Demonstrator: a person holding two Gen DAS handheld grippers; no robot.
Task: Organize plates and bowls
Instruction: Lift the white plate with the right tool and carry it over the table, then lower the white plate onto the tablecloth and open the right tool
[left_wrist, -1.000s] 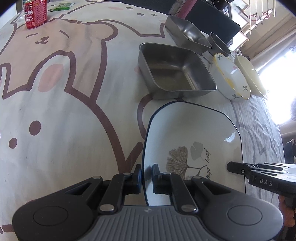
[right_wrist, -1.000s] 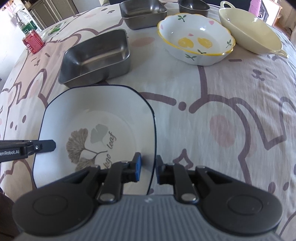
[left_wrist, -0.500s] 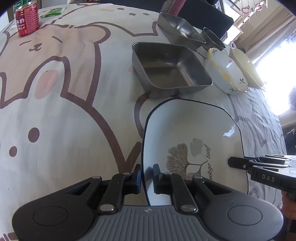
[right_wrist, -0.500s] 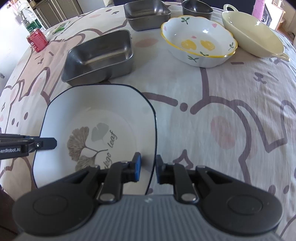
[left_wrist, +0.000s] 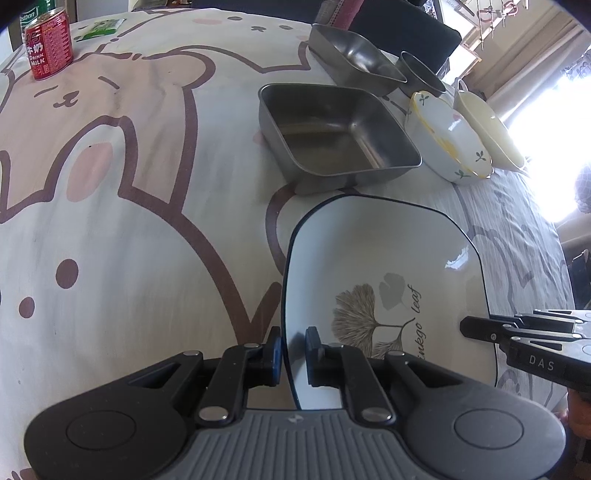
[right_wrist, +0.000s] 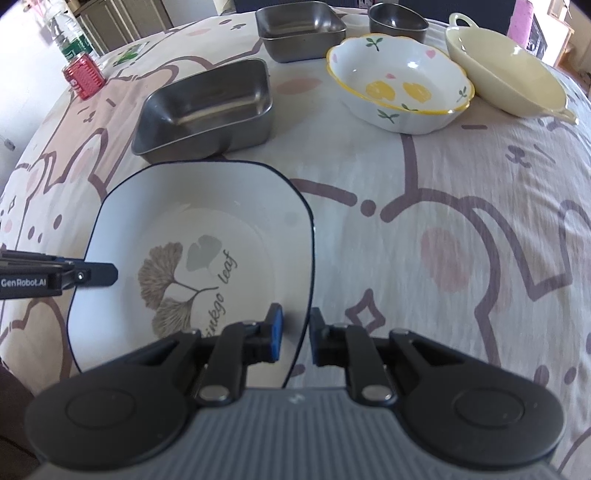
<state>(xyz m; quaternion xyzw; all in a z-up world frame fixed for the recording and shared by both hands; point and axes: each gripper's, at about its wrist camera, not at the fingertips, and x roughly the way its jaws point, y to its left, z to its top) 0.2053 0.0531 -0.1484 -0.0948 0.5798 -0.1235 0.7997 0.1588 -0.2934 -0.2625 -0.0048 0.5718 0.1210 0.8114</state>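
Between both claws (left_wrist: 291, 354) (right_wrist: 295, 338), glossy squarish ceramic plate (right_wrist: 221, 221) on soft cloth (right_wrist: 443, 240).

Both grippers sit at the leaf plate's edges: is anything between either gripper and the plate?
Nothing visible. The left gripper straddles one edge of the leaf plate and the right gripper straddles the opposite edge, rim between each pair of fingers. The nearest other dish, the steel tray, lies just beyond the plate's far edge.

Both grippers (left_wrist: 291, 350) (right_wrist: 295, 338) clamped, angled downward
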